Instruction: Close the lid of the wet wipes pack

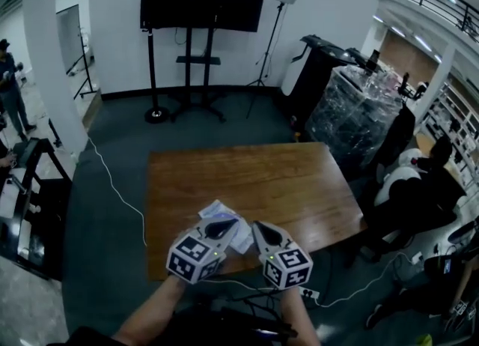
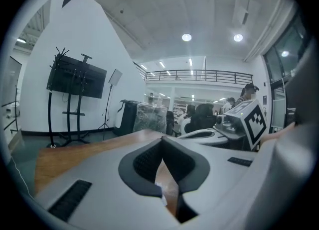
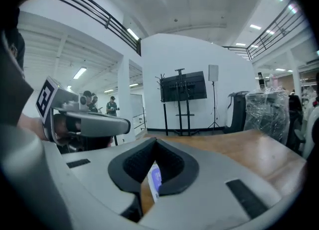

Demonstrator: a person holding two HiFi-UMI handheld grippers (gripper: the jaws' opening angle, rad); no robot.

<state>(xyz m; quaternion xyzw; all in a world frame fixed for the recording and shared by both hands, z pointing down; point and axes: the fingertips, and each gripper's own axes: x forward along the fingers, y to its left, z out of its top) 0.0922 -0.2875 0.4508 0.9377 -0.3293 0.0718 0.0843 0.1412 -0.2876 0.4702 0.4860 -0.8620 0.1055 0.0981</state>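
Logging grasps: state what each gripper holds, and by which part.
Nothing is held: the left gripper and the right gripper are shut on nothing, tips over the white plastic wet wipes pack.

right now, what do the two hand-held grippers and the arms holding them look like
The left hand-held gripper and the right hand-held gripper both have light grey tapering shells, with dark textured pads lining the jaws and dark ribbed strips on the shell. Each carries a white cube printed with black square markers. The forearms show no sleeves.
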